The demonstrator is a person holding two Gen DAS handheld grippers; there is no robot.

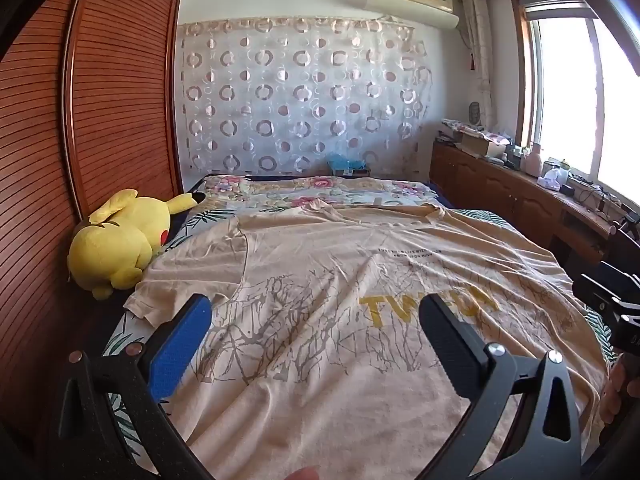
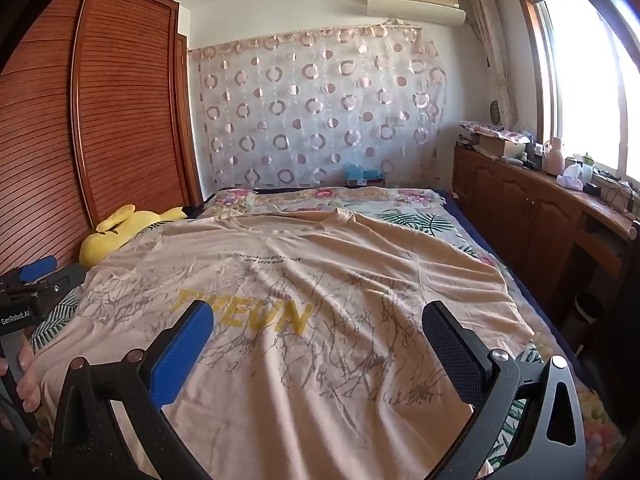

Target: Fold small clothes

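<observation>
A beige T-shirt (image 1: 320,280) (image 2: 320,280) with yellow letters and a grey branch print lies spread face up on the bed, its hem nearest me and its collar at the far end. My left gripper (image 1: 316,320) hovers above the shirt's lower left part, jaws wide apart with nothing between them. My right gripper (image 2: 318,322) hangs over the lower middle of the shirt, also open and empty. Each gripper shows at the other view's edge: the right one (image 1: 612,300) beside the shirt's right side, the left one (image 2: 36,280) by its left sleeve.
A yellow plush toy (image 1: 120,240) lies at the bed's left edge against the slatted wooden wardrobe (image 1: 100,100). A floral bedsheet (image 2: 400,200) covers the bed. A low wooden cabinet (image 2: 540,208) with clutter runs under the window on the right. Fingers of a hand (image 2: 24,364) hold the left tool.
</observation>
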